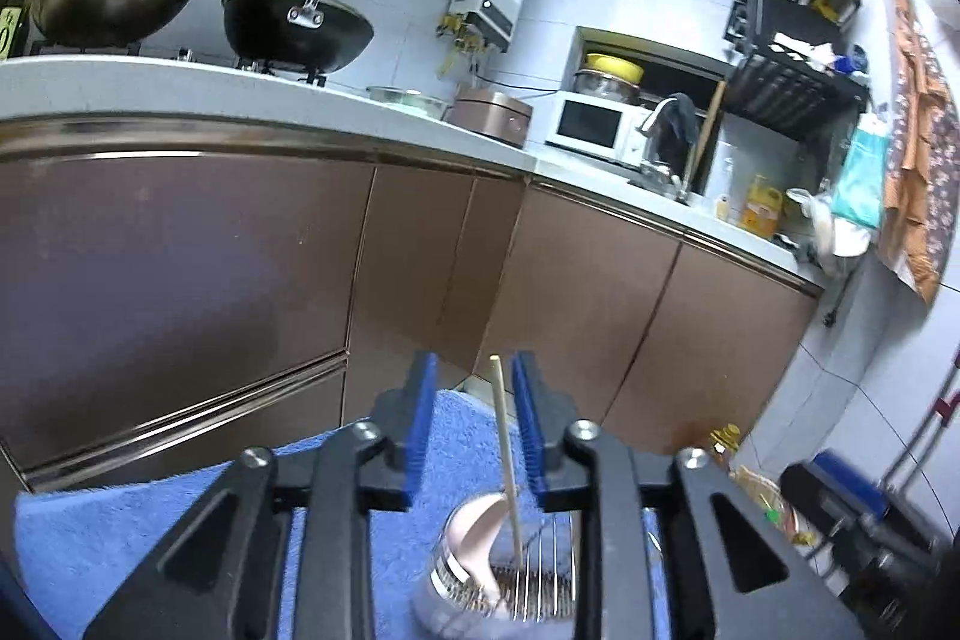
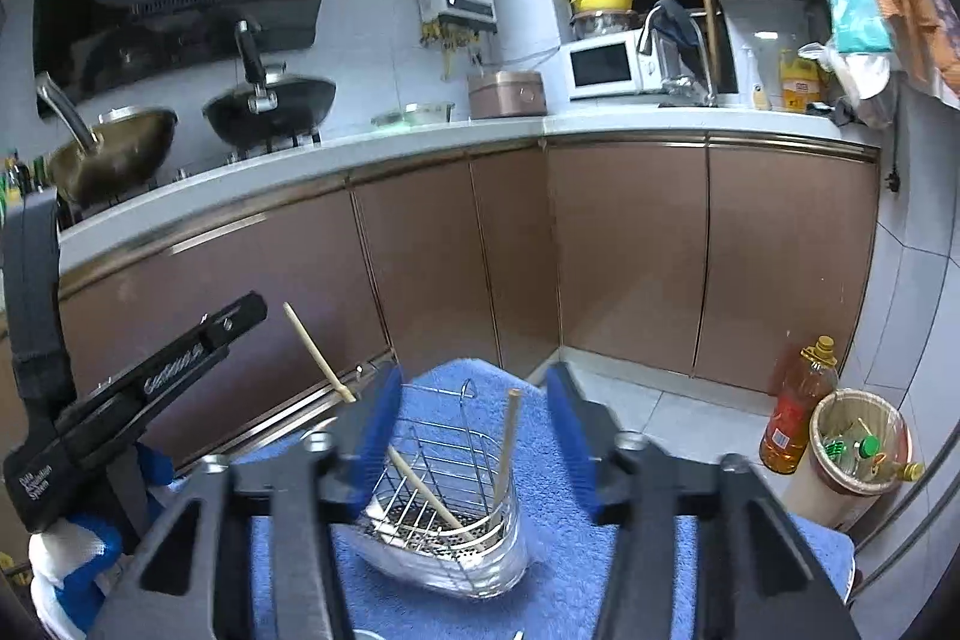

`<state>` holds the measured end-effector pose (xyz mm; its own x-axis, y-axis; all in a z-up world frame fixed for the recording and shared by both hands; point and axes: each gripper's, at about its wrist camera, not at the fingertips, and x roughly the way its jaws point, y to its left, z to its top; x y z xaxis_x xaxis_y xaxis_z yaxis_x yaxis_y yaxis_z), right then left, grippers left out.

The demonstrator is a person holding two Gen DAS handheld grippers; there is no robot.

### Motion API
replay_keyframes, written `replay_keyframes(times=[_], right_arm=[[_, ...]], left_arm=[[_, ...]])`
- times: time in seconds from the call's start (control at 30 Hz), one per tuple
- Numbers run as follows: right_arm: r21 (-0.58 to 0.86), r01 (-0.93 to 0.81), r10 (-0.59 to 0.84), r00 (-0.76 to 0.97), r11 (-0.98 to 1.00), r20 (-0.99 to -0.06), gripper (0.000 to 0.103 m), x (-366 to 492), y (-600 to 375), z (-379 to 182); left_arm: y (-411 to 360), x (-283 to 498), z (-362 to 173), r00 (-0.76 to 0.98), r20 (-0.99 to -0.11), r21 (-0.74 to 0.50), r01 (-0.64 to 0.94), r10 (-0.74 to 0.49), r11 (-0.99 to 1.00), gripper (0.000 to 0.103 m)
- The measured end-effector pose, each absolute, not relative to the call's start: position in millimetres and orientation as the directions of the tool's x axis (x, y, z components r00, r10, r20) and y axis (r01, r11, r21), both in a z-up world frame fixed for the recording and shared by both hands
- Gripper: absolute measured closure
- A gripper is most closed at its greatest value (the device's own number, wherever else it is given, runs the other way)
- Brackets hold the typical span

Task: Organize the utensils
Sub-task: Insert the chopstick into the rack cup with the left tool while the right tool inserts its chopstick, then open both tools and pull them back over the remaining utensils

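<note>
While we hold both tools over the blue towel (image 2: 558, 568), the wire utensil basket (image 2: 447, 490) sits on it in a clear holder, right below us. Our right tool (image 2: 477, 436) is released, blue pads spread well apart on either side of the basket, touching nothing. Two wooden chopsticks are in the basket: one chopstick (image 2: 507, 451) stands nearly upright at the right side, the other chopstick (image 2: 360, 403) leans way out to the left, its top end poking up toward our left tool (image 2: 240, 322), which shows from the side there.

From the left wrist view, the left tool (image 1: 474, 430) is released too, and a chopstick (image 1: 506, 460) rises in the gap between its pads without either pad pressing on it. A pink spoon-like thing (image 1: 477, 532) also sits in the basket (image 1: 516, 580); we can't tell exactly what it is. Brown cabinet doors (image 2: 630, 250) are behind the towel.
</note>
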<state>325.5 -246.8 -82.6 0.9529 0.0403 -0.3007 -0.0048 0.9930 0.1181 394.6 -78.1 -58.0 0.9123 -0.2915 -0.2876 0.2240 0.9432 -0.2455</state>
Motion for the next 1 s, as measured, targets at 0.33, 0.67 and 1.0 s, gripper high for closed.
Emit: replay_keyframes(times=[0.33, 0.67, 1.0], right_arm=[[0.160, -0.003, 0.041, 0.971, 0.987, -0.236, 0.000, 233, -258, -55], [0.203, -0.040, 0.073, 0.984, 0.978, -0.160, 0.000, 157, -260, -46], [0.235, -0.060, 0.116, 0.965, 0.970, -0.235, 0.000, 118, -249, -55]], left_arm=[[-12, 319, -40, 0.871, -0.363, -0.262, 0.246, -0.332, 0.933, 0.059], [39, 228, -43, 0.862, -0.408, -0.239, 0.218, -0.302, 0.946, 0.052], [61, 167, -56, 0.843, -0.444, -0.263, 0.201, -0.304, 0.944, 0.048]])
